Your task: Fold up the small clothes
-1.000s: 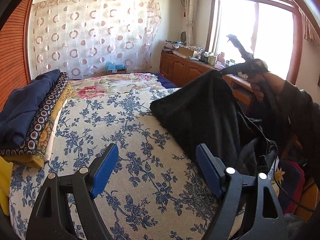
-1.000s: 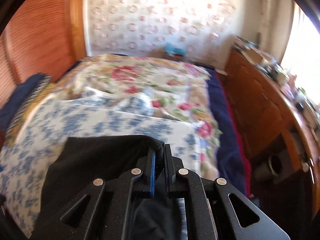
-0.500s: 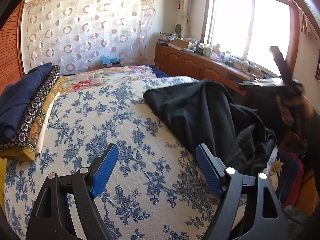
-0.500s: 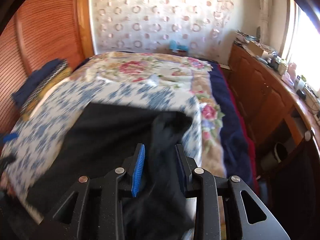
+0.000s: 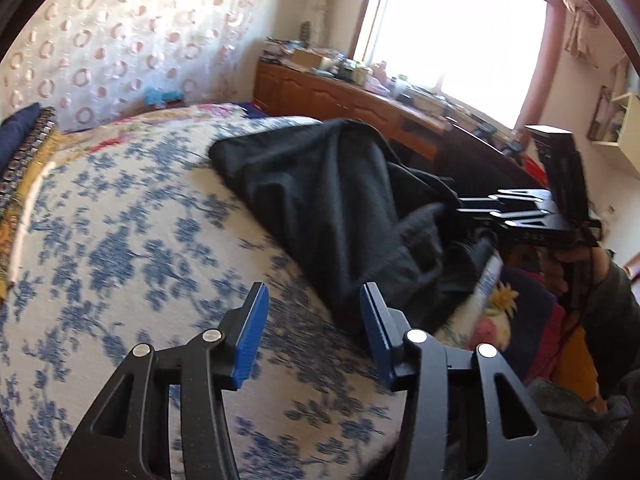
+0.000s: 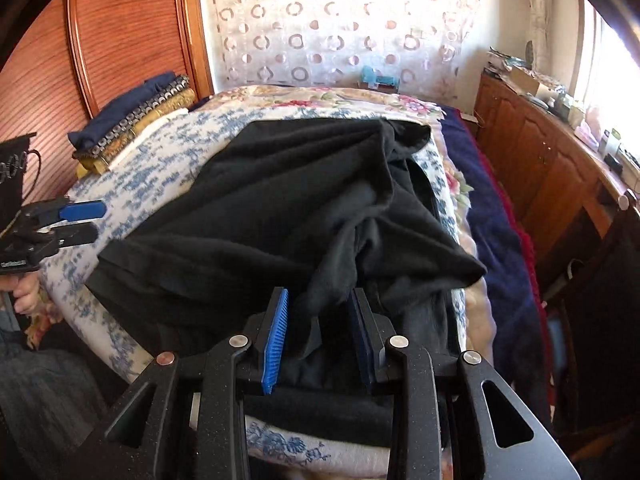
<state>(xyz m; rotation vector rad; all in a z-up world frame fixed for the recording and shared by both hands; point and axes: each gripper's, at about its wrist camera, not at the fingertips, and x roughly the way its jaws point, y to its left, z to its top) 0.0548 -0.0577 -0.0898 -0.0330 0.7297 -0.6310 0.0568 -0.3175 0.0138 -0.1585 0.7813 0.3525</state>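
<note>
Black cloth, a crumpled garment [image 6: 304, 208], lay on the blue-flowered bedspread [image 5: 120, 248], spreading from centre toward 3 o'clock in the left wrist view. Left gripper [image 5: 314, 330] hovered over bare spread, jaws about half apart and just closing on nothing. Right gripper [image 6: 318, 336], jaws just parted, had a fold loose between its pads.

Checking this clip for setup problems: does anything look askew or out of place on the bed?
The black garment lies bunched and twisted, not spread flat, and its near end spills over the edge of the blue-flowered bedspread. A fold of it hangs loose between the right gripper's open pads.
</note>
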